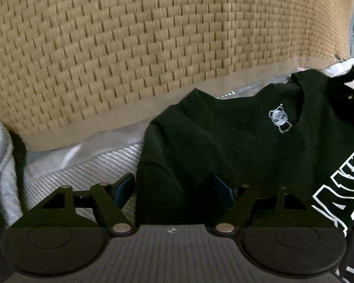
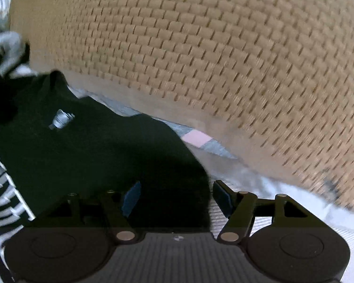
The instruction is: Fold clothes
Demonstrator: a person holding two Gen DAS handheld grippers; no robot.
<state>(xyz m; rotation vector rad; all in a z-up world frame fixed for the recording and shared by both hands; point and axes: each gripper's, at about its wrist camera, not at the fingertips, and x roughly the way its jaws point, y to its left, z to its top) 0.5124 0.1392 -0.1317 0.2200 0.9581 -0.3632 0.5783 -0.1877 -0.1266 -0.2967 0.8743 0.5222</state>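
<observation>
A dark green, almost black shirt (image 1: pixel 224 141) with a small white bear logo (image 1: pixel 280 118) and large white lettering (image 1: pixel 339 188) lies on a white textured sheet (image 1: pixel 82 174). My left gripper (image 1: pixel 174 188) is open, its jaws standing either side of the shirt's left edge. In the right wrist view the same shirt (image 2: pixel 94 153) fills the lower left, with the logo (image 2: pixel 61 119) blurred. My right gripper (image 2: pixel 177 198) is open, its jaws either side of the shirt's right edge. Neither gripper holds cloth.
A tan woven mat or cushion (image 1: pixel 153 35) rises right behind the shirt and fills the upper view of both cameras (image 2: pixel 224 59). Grey cloth (image 1: pixel 0 153) lies at the far left. A pink and grey patch (image 2: pixel 198 139) shows under the mat.
</observation>
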